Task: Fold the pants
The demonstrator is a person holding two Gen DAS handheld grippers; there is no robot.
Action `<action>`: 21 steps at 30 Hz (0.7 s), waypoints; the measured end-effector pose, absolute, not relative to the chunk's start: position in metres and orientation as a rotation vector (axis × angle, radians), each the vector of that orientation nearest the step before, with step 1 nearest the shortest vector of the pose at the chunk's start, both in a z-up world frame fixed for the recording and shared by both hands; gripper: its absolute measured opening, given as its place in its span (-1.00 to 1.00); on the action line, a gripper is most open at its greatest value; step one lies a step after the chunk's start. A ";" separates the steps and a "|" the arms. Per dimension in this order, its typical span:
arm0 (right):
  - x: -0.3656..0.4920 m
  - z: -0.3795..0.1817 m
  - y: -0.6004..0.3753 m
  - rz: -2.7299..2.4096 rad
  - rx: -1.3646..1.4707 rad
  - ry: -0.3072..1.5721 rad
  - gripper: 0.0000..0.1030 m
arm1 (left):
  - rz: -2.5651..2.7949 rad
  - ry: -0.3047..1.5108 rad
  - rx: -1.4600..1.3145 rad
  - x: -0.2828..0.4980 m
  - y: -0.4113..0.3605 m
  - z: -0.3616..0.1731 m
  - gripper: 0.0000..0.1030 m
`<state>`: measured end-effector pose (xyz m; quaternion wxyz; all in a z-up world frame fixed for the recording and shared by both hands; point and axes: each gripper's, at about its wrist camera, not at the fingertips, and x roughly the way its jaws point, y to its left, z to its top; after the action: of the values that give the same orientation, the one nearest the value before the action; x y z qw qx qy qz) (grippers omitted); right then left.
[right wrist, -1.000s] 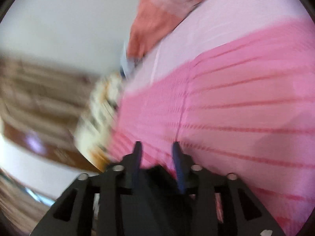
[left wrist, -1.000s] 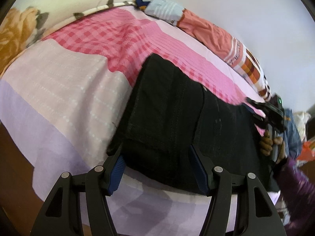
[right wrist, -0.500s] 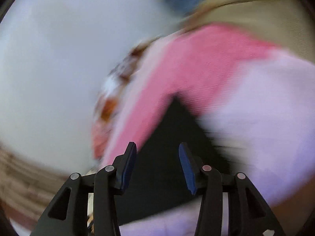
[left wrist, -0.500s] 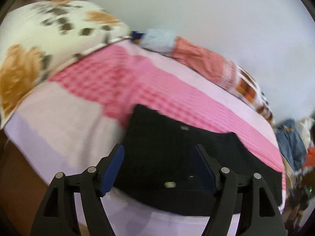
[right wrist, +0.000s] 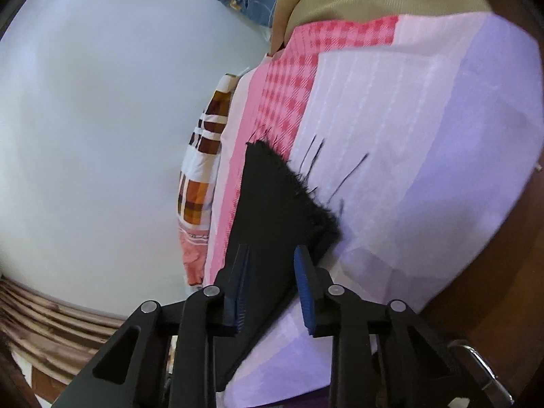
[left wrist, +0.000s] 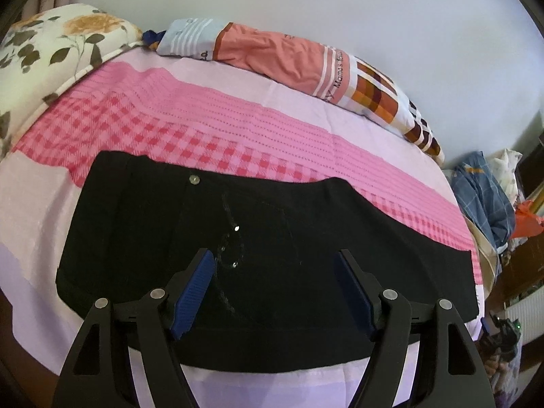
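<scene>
Pants (left wrist: 272, 255), black and folded into a long flat band, lie across the near part of my bed, on a pink-and-lilac bedsheet (left wrist: 238, 125) with a checked stripe. A metal button (left wrist: 194, 179) shows near the far edge of the waistband, towards the left end. My left gripper (left wrist: 275, 285) hangs above the middle of the cloth with its blue-padded jaws spread wide and nothing between them; neither pad touches the fabric. At the right end, my right gripper (right wrist: 272, 282) stands over the frayed hem (right wrist: 292, 176), where loose black threads trail onto the sheet. Its jaws are closing, with the edge of the black cloth lying between them; the pads do not appear to press on it. My other hand and that gripper show small at the far right edge of the left camera's view. Along the far side of the bed, against the pale wall (left wrist: 374, 6), lies a long bolster (left wrist: 299, 64) in salmon, white and orange checks. A floral pillow (left wrist: 51, 44) sits at the far left. Blue clothing (left wrist: 486, 197) is heaped beyond the right end.
</scene>
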<state>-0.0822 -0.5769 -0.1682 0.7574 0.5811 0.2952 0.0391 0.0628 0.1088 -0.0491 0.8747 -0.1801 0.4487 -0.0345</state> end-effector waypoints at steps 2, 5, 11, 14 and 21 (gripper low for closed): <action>-0.078 -0.172 -0.574 0.077 1.254 0.671 -0.50 | -0.064 0.953 -0.384 0.062 0.109 -0.052 0.43; -0.076 -0.182 -0.574 0.053 1.269 0.697 -0.50 | -0.056 0.965 -0.406 0.061 0.111 -0.055 0.43; -0.074 -0.187 -0.576 0.058 1.301 0.676 -0.50 | -0.059 0.962 -0.402 0.059 0.110 -0.053 0.43; -0.070 -0.186 -0.573 0.046 1.265 0.698 -0.87 | -0.069 0.979 -0.382 0.061 0.103 -0.055 0.43; -0.075 -0.168 -0.562 -0.021 1.156 0.748 -0.92 | -0.075 0.995 -0.348 0.063 0.097 -0.056 0.43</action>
<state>-0.0747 -0.5617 -0.1679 0.7722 0.5333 0.3452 -0.0096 0.0632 0.0974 -0.0558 0.8636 -0.1662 0.4747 -0.0359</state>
